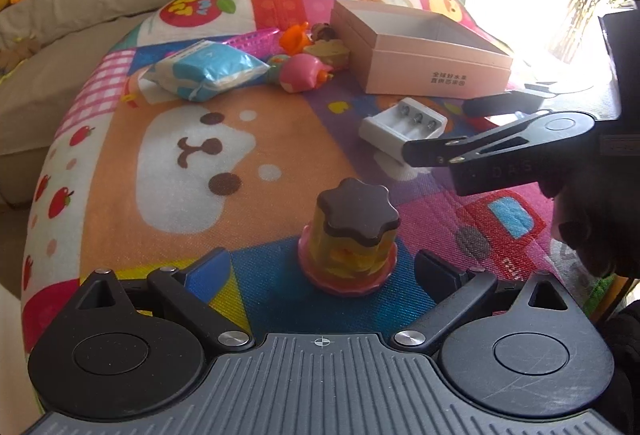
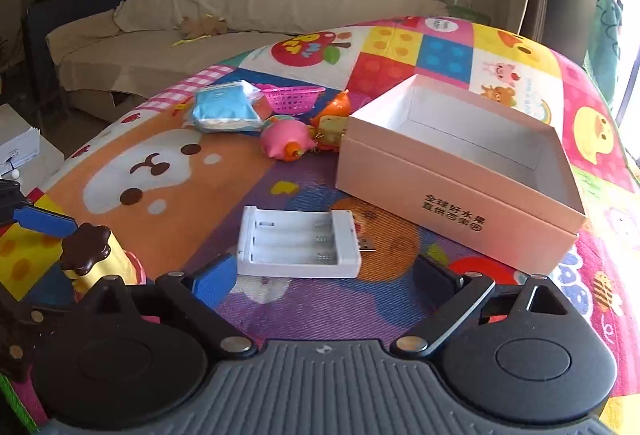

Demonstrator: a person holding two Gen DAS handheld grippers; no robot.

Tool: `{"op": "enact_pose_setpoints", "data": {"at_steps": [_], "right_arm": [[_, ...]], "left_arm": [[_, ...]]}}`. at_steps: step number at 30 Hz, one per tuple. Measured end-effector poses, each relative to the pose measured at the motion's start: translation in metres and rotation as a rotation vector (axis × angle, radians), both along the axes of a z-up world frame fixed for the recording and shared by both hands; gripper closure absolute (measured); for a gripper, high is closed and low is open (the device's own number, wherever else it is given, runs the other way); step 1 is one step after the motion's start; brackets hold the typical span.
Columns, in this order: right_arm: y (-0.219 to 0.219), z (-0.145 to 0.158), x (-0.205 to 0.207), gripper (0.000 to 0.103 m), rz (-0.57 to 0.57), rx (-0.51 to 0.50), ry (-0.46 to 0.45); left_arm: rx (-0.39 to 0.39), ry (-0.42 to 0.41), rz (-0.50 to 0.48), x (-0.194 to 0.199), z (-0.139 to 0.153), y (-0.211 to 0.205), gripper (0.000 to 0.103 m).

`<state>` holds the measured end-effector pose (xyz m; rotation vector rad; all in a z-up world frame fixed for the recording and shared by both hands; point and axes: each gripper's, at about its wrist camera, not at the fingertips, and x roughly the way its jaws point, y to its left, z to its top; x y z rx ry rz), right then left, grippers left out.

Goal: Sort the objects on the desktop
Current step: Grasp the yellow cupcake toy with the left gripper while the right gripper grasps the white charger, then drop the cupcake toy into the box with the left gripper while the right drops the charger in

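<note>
A toy cake with a brown flower-shaped top (image 1: 352, 235) stands on the colourful play mat, just ahead of and between the fingers of my open left gripper (image 1: 324, 271); it also shows in the right wrist view (image 2: 94, 255). A white battery charger (image 2: 300, 247) lies right in front of my open right gripper (image 2: 324, 275), also visible in the left wrist view (image 1: 404, 127). The right gripper (image 1: 448, 131) reaches toward the charger from the right. An open pink box (image 2: 460, 175) stands empty behind the charger.
A blue tissue pack (image 2: 226, 111), a pink basket (image 2: 294, 99), a pink round toy (image 2: 286, 141) and orange and yellow toys (image 2: 334, 119) lie clustered at the back of the mat. A beige sofa (image 2: 200, 35) with plush toys lies beyond.
</note>
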<state>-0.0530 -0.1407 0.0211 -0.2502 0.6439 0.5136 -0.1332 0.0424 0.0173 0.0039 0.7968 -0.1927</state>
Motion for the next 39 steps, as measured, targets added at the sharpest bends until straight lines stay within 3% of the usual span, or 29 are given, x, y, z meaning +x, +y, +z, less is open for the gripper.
{"op": "enact_pose_setpoints", "data": {"at_steps": [6,9,10,12,16,18,25,29,32,39], "right_arm": [[0.023,-0.010,0.021,0.008,0.004,0.003,0.030],[0.026,-0.009,0.020,0.024,0.004,-0.031,0.014],[0.024,-0.008,0.019,0.024,0.004,-0.030,0.022],[0.015,-0.003,0.016,0.024,-0.003,-0.018,0.036],[-0.006,0.007,0.000,0.024,-0.006,0.000,0.041],[-0.019,0.014,-0.011,0.024,-0.006,0.005,0.035],[-0.063,0.046,-0.035,0.024,-0.052,0.039,-0.037],[-0.085,0.079,-0.037,0.024,-0.112,0.052,-0.188],[-0.094,0.092,-0.020,0.024,-0.170,0.002,-0.321],[-0.093,0.077,0.071,0.024,-0.241,-0.008,-0.301]], "left_arm": [[-0.016,-0.018,0.011,-0.003,0.001,-0.001,0.002],[-0.005,-0.027,0.010,-0.004,0.002,-0.004,0.003],[0.000,-0.031,0.009,-0.003,0.003,-0.005,0.005],[0.014,-0.032,0.005,-0.002,0.003,-0.008,0.018],[0.041,-0.033,0.000,0.001,0.002,-0.015,0.030],[0.048,-0.039,-0.016,0.001,0.003,-0.019,0.042],[0.065,-0.088,-0.068,0.015,0.019,-0.035,0.042],[0.062,-0.211,-0.117,0.050,0.055,-0.049,0.042],[0.047,-0.305,-0.158,0.088,0.079,-0.064,0.042],[-0.021,-0.338,-0.162,0.211,0.100,-0.104,0.041]]}}
